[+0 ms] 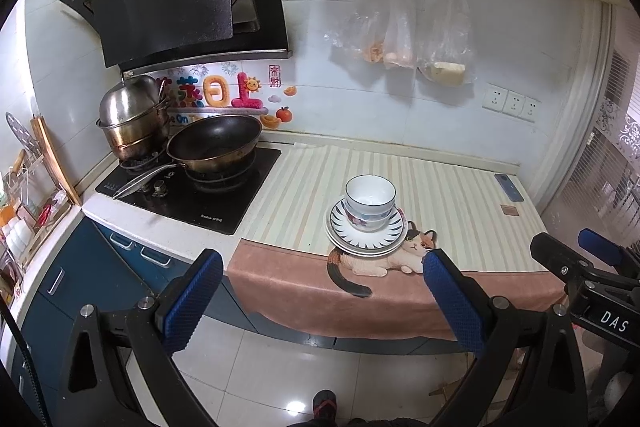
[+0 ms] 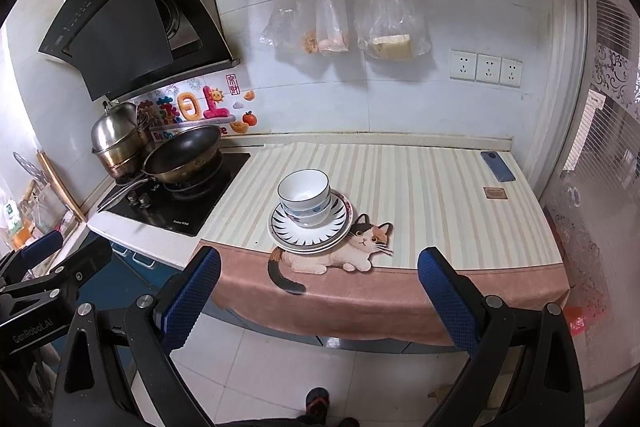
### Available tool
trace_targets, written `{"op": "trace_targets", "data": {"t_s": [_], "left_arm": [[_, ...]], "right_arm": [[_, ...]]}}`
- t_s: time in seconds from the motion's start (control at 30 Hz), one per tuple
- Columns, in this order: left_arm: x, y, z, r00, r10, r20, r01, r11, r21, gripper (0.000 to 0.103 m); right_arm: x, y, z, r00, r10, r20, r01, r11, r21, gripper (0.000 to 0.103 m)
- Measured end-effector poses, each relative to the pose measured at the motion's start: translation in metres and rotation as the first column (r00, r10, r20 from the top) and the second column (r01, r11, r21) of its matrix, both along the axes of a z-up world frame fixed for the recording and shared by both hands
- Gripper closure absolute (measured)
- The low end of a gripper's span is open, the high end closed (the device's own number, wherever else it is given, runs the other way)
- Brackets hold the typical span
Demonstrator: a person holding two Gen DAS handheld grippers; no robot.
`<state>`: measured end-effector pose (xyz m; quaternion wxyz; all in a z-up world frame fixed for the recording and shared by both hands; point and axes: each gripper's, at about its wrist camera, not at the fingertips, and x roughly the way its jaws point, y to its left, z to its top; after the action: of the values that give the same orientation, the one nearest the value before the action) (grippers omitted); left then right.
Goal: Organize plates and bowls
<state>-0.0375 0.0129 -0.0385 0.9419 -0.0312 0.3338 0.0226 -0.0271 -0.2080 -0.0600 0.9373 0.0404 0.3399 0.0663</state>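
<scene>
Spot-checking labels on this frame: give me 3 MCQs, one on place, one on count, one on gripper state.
1. Where do the stacked bowls sit?
A. On the plates
B. In the wok
C. On the stove

2. How many wall sockets are there to the right of the hanging bags?
A. One
B. Three
C. Five

3. What state is the right hand-held gripper in?
A. Shut on a bowl
B. Shut on a plate
C. Open, holding nothing

Answers:
1. A: the bowls rest in the middle of the plates, on the striped mat.
2. B: three white sockets stand side by side on the tiles.
3. C: its blue fingers are spread wide with only floor and counter edge between them.
</scene>
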Motion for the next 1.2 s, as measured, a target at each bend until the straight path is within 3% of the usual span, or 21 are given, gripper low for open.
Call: {"op": "trace_targets", "data": {"t_s": [1.2], "left_arm": [[0.012,0.010,-0.008,1.000,-0.006,-0.011,0.006,1.000,0.007,0.000]], "right_arm": [[0.018,0.009,-0.008,0.999,0.015,-0.029,-0.016,1.000,-0.007,0.002]]}}
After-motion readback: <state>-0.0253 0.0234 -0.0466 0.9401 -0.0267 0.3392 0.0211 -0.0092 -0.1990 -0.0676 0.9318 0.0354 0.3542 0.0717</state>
